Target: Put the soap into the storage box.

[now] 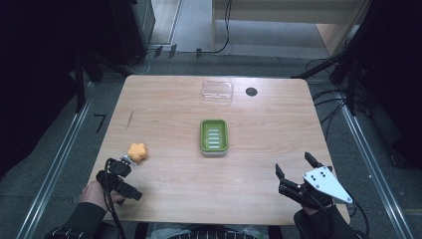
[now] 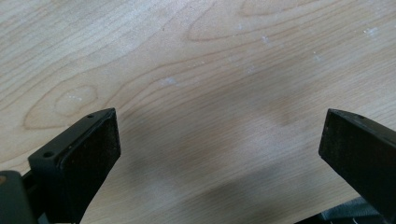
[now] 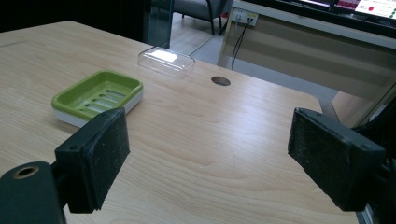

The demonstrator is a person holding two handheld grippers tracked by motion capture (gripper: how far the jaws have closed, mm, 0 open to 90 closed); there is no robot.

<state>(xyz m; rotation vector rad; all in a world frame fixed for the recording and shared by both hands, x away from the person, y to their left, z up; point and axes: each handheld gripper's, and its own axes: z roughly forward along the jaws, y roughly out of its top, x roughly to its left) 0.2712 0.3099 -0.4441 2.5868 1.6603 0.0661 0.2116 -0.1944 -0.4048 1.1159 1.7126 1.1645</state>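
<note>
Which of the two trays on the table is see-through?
The clear lid-like tray at the far edge, beside the dark hole; the green soap dish mid-table is opaque.

We are in a lab or test room: our wooden table (image 1: 164, 104) stands on grey carpet between metal floor rails (image 1: 59, 159), cables (image 1: 226, 30) trail across the floor, and dark equipment racks (image 1: 132, 25) surround it.

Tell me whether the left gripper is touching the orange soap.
Cannot tell. In the high view the left gripper ends right at the orange soap, with no plain gap or contact visible. The left gripper view has bare table between its open jaws.
</note>
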